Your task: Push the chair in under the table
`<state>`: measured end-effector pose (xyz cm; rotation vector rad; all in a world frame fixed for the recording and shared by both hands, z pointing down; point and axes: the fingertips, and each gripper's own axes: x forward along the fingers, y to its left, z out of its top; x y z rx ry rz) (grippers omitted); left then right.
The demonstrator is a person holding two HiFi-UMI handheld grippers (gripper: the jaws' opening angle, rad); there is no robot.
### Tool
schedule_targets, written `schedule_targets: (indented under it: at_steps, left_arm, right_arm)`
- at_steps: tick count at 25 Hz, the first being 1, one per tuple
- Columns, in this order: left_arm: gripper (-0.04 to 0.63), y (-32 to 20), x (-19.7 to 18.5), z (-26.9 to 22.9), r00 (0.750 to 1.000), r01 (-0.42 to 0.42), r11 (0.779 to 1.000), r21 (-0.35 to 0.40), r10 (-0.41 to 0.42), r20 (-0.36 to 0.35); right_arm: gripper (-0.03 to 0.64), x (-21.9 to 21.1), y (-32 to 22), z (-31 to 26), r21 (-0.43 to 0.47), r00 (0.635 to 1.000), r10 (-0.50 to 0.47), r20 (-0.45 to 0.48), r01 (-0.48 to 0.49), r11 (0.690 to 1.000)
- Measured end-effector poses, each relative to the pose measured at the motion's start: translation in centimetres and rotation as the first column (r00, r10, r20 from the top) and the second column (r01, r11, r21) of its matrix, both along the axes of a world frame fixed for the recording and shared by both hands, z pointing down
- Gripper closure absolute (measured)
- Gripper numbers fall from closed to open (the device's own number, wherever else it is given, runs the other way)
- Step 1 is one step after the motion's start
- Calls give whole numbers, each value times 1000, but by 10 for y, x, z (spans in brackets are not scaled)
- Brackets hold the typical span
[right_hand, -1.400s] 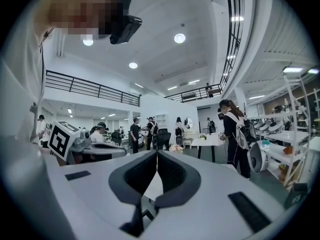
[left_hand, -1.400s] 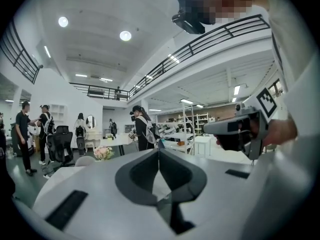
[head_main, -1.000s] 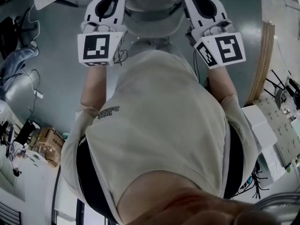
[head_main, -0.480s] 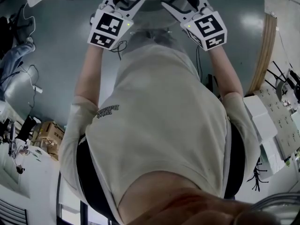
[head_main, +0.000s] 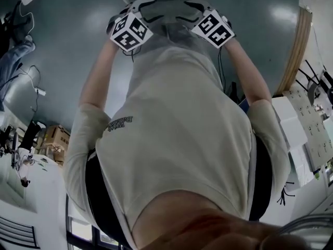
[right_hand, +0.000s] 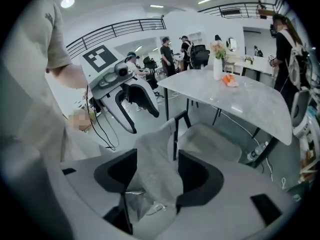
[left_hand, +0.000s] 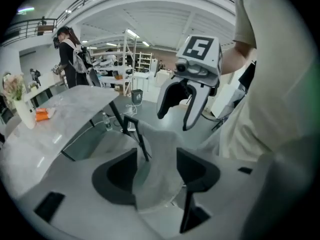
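The person [head_main: 177, 139], in a light shirt, is bending over the chair [right_hand: 210, 141] w/ a gripper in each hand. The chair is standing pulled out from the bench [right_hand: 240, 101], seat facing it & near its edge, backrest [left_hand: 152, 179] toward the person. Whether the seat's front is under the top can't be told. The left gripper [left_hand: 156, 151] is pointing down at the backrest's top edge. Its jaws have just been opening & are standing wide apart, w/ the grey fabric edge sitting btwn them, pads not clamping it. The right gripper [right_hand: 157, 154] is pointing down at the same edge a bit further along: jaws just been opening too, now wide apart, backrest btwn them, no squeeze showing. In the head view both grippers are sitting side by side at the top, near each other but not touching. On the bench a vase [right_hand: 217, 66] w/ flowers is standing upright, w/ an orange item [right_hand: 230, 81] lying just beside it. A bottle [left_hand: 105, 120] is standing on the floor [left_hand: 149, 109] by a bench leg. People [right_hand: 167, 54] are standing in the bg, well apart from the chair.
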<state>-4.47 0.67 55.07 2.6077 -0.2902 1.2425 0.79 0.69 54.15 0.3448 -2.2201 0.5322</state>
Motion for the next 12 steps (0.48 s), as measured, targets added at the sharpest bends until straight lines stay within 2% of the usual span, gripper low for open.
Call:
schedule_targets:
  at_steps: [2,4,8,12]
  left_arm:
    - [365,14,-3,22,999,-31,999,-31,32,32]
    - [353,26,-7,44,991,-99,995,-33,102,90]
    - [325,50,-13,84,938,-272,962,-25,271,215]
    - [310,63,-24,115,883,-369,928,-50,367,292]
  right_arm:
    - [351,-2,11,16,-25,999,-40,-16,39,999]
    - [343,-5,23,33,-41,995,-95,-38,94,995]
    - [324,-8,47,66,-26,962,-241,-125,240,971]
    - [319,-10,61,94,-3,914,-343,-216,350,937]
